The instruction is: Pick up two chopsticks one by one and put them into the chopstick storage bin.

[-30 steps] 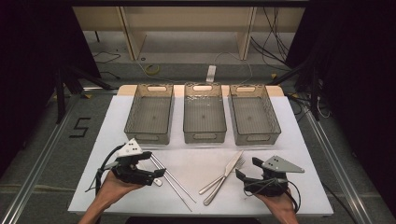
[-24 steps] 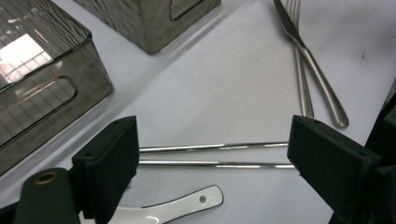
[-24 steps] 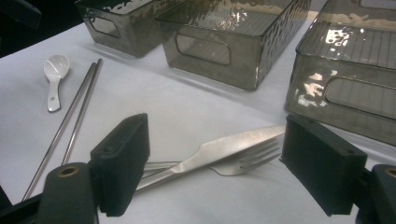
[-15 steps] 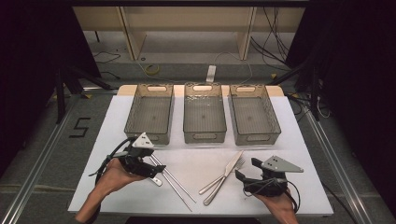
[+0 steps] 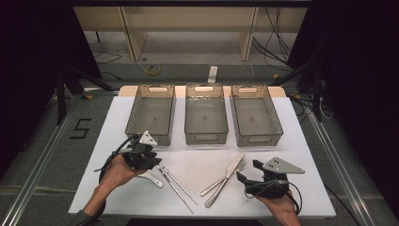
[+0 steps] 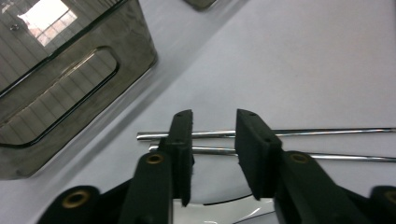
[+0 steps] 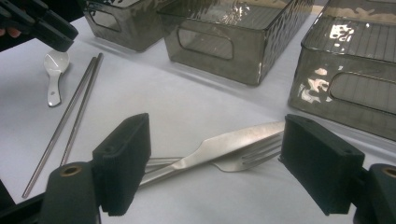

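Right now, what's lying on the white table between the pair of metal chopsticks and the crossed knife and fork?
Nothing: in the high view the white table is bare between the pair of metal chopsticks and the crossed steel knife and fork.

Spoon [image 6: 224, 212] mostly hidden behind left claw [image 6: 212, 154], cut by bottom edge. Chopsticks [image 6: 327, 144] run off right edge. Knife [image 7: 219, 151] handle behind right claw [image 7: 215, 163].

Wide-apart tongs [image 7: 219, 168] straddling a knife [image 7: 219, 148] crossed over a fork [image 7: 247, 156] on the desk [image 7: 177, 100]; chopsticks [image 7: 70, 121] and spoon [image 7: 53, 77] beyond, far left.
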`<state>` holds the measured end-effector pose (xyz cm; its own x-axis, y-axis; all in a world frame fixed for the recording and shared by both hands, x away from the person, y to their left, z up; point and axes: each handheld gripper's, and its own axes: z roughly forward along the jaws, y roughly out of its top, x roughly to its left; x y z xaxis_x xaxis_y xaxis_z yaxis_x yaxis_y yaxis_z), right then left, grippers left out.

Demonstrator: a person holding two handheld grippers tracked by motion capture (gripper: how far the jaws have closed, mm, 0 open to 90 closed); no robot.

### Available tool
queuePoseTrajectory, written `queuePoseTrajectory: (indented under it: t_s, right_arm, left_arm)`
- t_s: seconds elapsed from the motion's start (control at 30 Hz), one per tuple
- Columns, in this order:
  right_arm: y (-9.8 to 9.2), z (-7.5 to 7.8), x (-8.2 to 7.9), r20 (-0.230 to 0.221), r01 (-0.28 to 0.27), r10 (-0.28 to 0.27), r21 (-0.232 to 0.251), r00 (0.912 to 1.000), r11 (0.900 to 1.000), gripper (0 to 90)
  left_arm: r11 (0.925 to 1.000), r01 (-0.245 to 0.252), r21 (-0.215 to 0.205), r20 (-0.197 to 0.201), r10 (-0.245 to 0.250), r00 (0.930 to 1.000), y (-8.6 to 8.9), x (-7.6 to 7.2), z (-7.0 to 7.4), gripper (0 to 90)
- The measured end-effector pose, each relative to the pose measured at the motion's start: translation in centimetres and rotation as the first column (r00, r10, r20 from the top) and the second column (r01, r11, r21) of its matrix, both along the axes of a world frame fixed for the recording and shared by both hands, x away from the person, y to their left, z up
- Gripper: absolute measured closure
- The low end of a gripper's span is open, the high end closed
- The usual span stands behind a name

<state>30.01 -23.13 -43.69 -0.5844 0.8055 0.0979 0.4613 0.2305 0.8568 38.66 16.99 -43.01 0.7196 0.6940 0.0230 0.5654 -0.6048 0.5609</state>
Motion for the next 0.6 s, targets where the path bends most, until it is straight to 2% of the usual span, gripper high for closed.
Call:
queuePoseTrajectory:
  t_s: [0.1,0.27,0.6]
  right_arm:
    - [0.0,0.0,0.0,-0.003,0.0,0.0,-0.001,1.0,1.0,25.1]
    - [0.0,0.0,0.0,-0.003,0.0,0.0,-0.001,1.0,1.0,25.2]
    - [0.0,-0.1,0.0,-0.005,-0.003,0.003,-0.003,1.0,1.0,25.4]
  left_arm:
    - [0.9996,-0.004,0.028,-0.003,0.004,1.0,-0.2,0.4,-0.7,77.1]
    - [0.9977,0.028,0.061,-0.01,-0.027,0.9996,-0.7,0.9,-1.4,87.8]
    - [0.9922,0.086,0.091,-0.041,-0.082,0.9958,-1.5,1.5,-1.9,88.8]
